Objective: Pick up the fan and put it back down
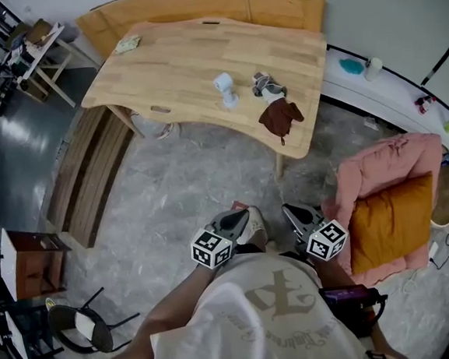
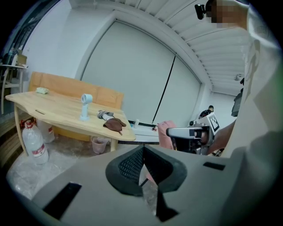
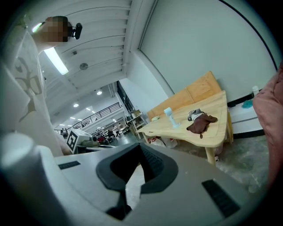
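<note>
Approach stage, by the look of it: left gripper (image 1: pixel 241 215) and right gripper (image 1: pixel 290 211), both pressed together and empty at lower centre, hang well short of the table (image 1: pixel 168 70), where the fan (image 1: pixel 225 89) stands upright at upper centre; next, reach and spread the jaws.

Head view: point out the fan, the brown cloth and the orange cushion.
fan (image 1: pixel 223 83), head view, its round head.
brown cloth (image 1: pixel 280 117), head view, its middle.
orange cushion (image 1: pixel 391 223), head view, its middle.
</note>
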`<state>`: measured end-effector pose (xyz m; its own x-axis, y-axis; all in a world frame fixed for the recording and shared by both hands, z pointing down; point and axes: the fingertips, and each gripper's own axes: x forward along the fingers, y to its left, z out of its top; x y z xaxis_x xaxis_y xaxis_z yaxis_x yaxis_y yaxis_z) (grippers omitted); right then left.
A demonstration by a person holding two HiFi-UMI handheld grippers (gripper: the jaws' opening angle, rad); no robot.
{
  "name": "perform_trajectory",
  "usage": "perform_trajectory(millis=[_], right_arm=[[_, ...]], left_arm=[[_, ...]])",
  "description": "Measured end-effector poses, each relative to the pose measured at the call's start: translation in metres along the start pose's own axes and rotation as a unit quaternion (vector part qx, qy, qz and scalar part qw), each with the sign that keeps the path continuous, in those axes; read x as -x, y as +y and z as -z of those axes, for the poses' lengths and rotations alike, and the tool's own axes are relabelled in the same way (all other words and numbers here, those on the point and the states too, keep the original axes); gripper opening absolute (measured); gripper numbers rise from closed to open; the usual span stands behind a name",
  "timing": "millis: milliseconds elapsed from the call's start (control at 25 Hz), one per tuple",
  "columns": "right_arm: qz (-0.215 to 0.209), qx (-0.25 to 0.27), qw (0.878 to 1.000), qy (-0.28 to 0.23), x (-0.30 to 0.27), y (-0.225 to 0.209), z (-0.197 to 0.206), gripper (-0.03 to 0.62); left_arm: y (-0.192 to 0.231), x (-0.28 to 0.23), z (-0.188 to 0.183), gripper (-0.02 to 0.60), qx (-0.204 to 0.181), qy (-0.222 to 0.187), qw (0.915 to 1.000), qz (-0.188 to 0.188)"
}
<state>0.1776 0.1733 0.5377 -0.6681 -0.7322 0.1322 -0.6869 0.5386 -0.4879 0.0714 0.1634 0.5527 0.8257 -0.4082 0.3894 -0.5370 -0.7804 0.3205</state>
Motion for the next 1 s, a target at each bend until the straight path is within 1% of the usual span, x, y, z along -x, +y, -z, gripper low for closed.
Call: perform_trajectory(millis=[280, 600, 840, 1000], right_arm=[[0.015, 0.027, 1.0, 0.007, -0.023, -0.033, -0.036, 0.014], [0.03, 0.028, 0.999, 0.02, -0.054, -0.07, -0.062, 0.014], [0.047, 0.032, 0.998, 0.031, -0.083, -0.084, -0.08, 0.014], [0.054, 0.045, 0.997, 0.033, -0.105, -0.095, -0.092, 0.015]], left_arm=[[0.032, -0.03, -0.036, 0.011, -0.003, -0.018, 0.9998, 0.006], [0.073, -0.064, -0.074, 0.011, -0.005, -0.021, 0.9996, 0.016], [0.104, -0.075, -0.093, 0.011, -0.001, -0.027, 0.9994, 0.024], [0.131, -0.074, -0.105, 0.011, 0.002, -0.036, 0.9992, 0.018]])
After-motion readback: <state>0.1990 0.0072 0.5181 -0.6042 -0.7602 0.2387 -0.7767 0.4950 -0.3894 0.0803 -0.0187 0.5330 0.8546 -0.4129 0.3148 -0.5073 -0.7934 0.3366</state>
